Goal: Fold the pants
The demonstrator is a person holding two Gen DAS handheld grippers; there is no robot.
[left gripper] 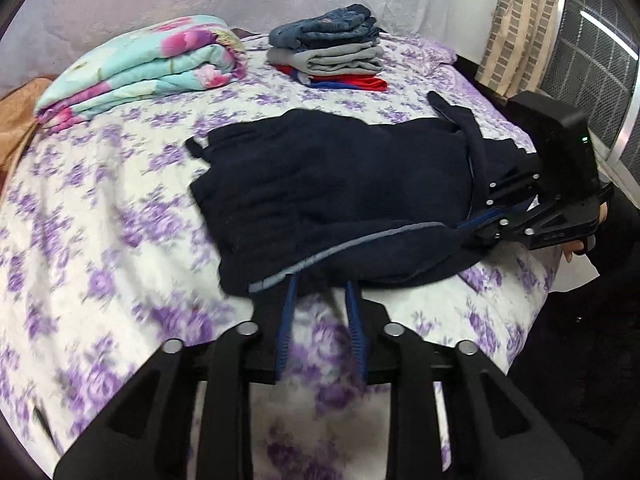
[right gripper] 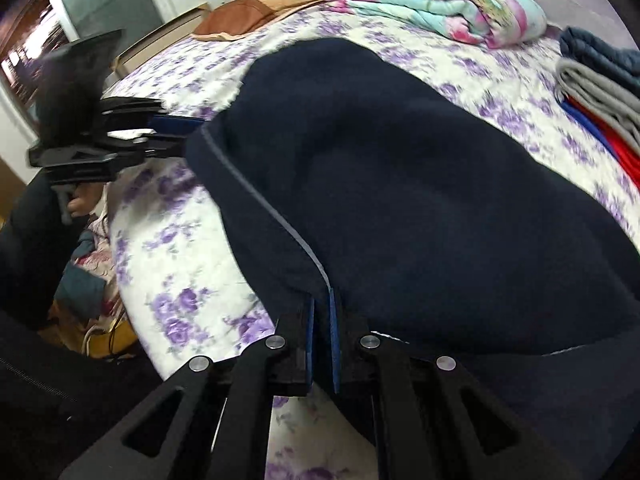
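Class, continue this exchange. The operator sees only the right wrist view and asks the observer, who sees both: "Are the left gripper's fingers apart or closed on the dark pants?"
Observer: Apart. In the left wrist view the left gripper has its blue pads spread, with the bedspread showing between them and the tips at the edge of the pants.
Operator: The bulge in the pants hides their far side from me. What is there?
Observer: A narrow end of the pants sticks out toward the clothes stack.
Operator: Anything past the bed's far corner?
Observer: A striped curtain hangs there.
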